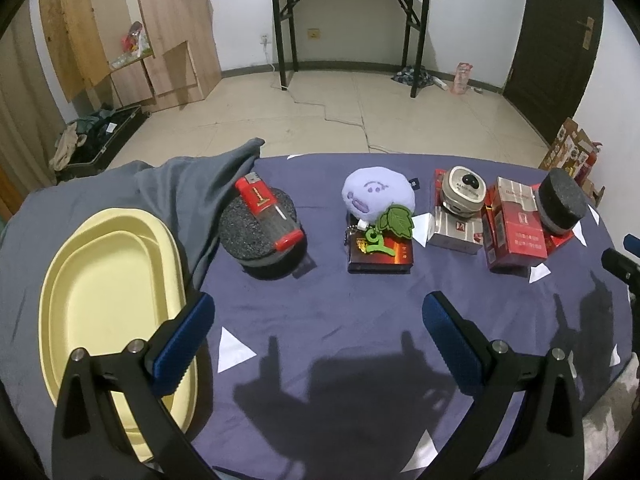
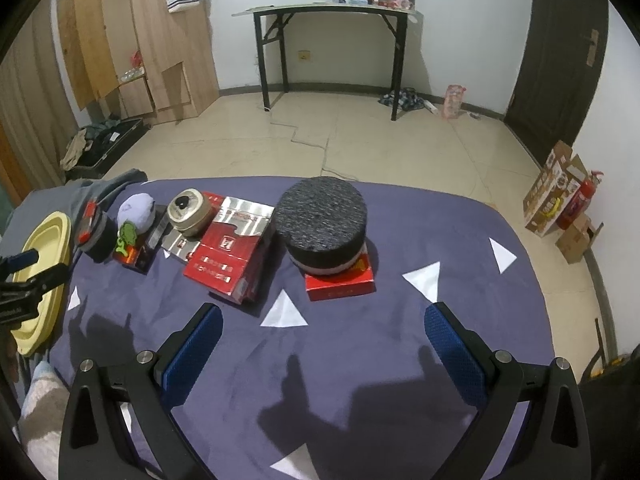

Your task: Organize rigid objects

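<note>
On the purple-clothed table a red lighter (image 1: pixel 267 211) lies on a black foam disc (image 1: pixel 258 229). A lilac plush toy (image 1: pixel 377 194) with a green leaf tag (image 1: pixel 394 222) rests on a dark red box (image 1: pixel 380 256). A round beige case (image 1: pixel 464 192) sits on a silver box (image 1: pixel 456 232), beside a red carton (image 1: pixel 516 232). A second black foam disc (image 2: pixel 322 226) sits on a flat red box (image 2: pixel 340 282). My left gripper (image 1: pixel 318 320) is open, empty, in front of the plush toy. My right gripper (image 2: pixel 322 326) is open, empty, short of the foam disc.
A pale yellow oval tray (image 1: pixel 100 300) lies at the table's left on a grey cloth (image 1: pixel 180 184). The right gripper's tip (image 1: pixel 618 264) shows at the left view's right edge. Beyond the table are a tiled floor, a black folding table (image 2: pixel 332 12) and cardboard boxes (image 2: pixel 554 196).
</note>
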Available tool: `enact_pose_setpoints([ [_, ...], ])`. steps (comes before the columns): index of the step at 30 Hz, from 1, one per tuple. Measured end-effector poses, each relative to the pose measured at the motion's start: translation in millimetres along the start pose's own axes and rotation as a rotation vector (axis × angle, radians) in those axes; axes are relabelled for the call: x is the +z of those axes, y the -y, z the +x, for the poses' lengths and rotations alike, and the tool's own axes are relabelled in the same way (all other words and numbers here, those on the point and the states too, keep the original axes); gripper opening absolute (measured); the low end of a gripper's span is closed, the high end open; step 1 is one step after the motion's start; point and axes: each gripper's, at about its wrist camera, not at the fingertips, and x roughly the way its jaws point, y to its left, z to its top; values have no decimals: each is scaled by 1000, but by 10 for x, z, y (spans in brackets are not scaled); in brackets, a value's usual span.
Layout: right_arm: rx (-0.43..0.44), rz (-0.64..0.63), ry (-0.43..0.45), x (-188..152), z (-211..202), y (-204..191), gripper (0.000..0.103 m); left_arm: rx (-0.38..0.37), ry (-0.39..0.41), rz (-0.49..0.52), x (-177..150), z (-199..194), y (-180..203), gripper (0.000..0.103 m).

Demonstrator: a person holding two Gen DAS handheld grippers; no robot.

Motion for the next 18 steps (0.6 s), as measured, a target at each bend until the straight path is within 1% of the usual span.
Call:
enact_pose_setpoints([
  [3, 8, 18, 2, -12, -11, 36, 103, -1, 3, -2, -1, 2, -16, 103],
  [7, 8, 8, 24, -17, -59, 29, 103, 8, -5, -14, 16, 14, -62, 103],
  [11, 25, 1, 13, -27, -62, 15, 103, 17, 2, 28, 53, -7, -81, 103],
  [14, 29, -3, 12, -28, -60, 42, 103, 10, -2, 47, 172, -63, -144, 103],
  [18, 27, 18, 17, 17, -54, 132, 103, 31, -8, 100, 411, -151, -198, 103],
])
